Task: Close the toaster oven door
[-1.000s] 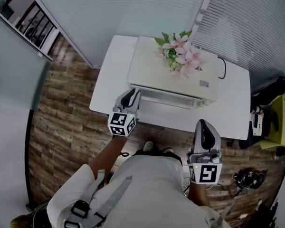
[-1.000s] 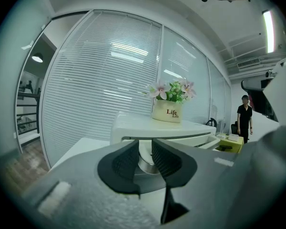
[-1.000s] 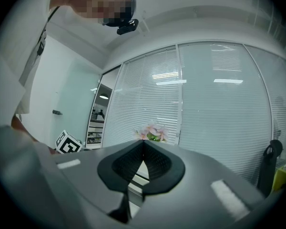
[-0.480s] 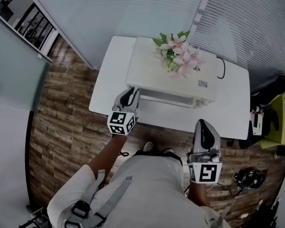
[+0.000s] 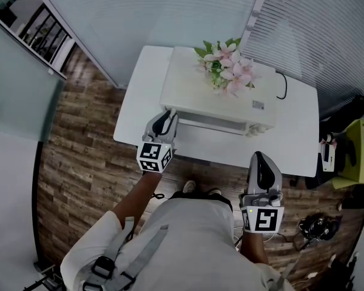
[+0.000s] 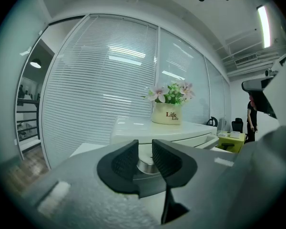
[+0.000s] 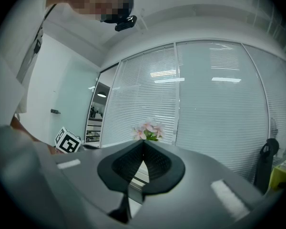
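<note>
A white toaster oven (image 5: 212, 96) stands on the white table (image 5: 139, 102) with a pot of pink flowers (image 5: 227, 71) on top. Its door (image 5: 215, 124) hangs partly open along the front, tilted up toward the oven. My left gripper (image 5: 165, 117) is at the door's left end. In the left gripper view, the left gripper (image 6: 144, 144) has its pads set on a silvery handle end (image 6: 145, 166), with the oven (image 6: 157, 130) behind. My right gripper (image 5: 259, 157) hangs off the table's front edge, near the person's body. In the right gripper view, the right gripper (image 7: 144, 142) is shut with nothing in it.
A black cable (image 5: 284, 86) loops on the table to the right of the oven. A yellow-green stand (image 5: 361, 153) and dark bags (image 5: 315, 226) sit on the wooden floor at the right. Glass walls with blinds (image 5: 145, 17) rise close behind the table.
The oven door has swung a little further up toward the oven with my left gripper on its handle. The right gripper has stayed put.
</note>
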A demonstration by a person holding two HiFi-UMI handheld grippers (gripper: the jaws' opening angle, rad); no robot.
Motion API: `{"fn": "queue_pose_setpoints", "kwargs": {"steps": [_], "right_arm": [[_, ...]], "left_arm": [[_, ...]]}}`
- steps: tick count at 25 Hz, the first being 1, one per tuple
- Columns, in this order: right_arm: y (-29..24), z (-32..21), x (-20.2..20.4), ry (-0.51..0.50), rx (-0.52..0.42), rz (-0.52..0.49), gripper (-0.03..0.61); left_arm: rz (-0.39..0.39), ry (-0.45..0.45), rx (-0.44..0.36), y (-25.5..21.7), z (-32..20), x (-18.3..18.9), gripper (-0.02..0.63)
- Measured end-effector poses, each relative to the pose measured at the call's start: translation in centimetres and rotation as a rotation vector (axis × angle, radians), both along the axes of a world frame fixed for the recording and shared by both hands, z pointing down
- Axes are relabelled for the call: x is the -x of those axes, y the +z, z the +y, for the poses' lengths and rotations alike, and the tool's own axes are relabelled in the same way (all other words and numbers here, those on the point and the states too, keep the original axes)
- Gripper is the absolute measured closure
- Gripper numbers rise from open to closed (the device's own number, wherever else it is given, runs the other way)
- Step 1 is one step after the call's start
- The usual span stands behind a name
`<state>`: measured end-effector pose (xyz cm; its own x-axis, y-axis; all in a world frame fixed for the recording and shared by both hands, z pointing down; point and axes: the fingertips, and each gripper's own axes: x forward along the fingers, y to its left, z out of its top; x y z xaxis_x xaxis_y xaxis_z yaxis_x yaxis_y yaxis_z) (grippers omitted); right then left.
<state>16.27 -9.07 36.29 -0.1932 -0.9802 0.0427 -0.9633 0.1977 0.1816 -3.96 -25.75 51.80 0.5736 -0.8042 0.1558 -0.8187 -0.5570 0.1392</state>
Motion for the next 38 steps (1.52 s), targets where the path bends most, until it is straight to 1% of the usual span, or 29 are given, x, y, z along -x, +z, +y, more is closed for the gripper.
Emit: {"fn": "queue_pose_setpoints", "kwargs": {"steps": [9,17,21,27,31,38], "right_arm": [[-0.1,0.5,0.0,0.003,-0.002,0.004,0.572],[-0.4,0.8,0.1,-0.003,-0.006,0.009,0.574],[-0.5,1.1,0.2,-0.006,-0.004,0.011,0.572],[-0.6,1.6,0.5,-0.012,-0.003,0.014,0.574],[-0.6,1.9,0.7,-0.015,-0.004,0.015,0.572],[-0.9,2.1,0.8,-0.013,-0.012,0.017,0.574]], "left_arm": [[0.0,0.046,-0.018,-2.1,3.6,0.2,0.523],[0.054,0.099,-0.059,-6.0,6.5,-0.9,0.535],[0.057,0.122,-0.089,-7.7,7.9,-1.5,0.535],[0.054,0.132,-0.134,-10.0,9.7,-1.7,0.535],[0.054,0.136,-0.146,-11.3,10.6,-1.7,0.535],[0.058,0.134,-0.16,-12.1,11.7,-1.5,0.535]]}}
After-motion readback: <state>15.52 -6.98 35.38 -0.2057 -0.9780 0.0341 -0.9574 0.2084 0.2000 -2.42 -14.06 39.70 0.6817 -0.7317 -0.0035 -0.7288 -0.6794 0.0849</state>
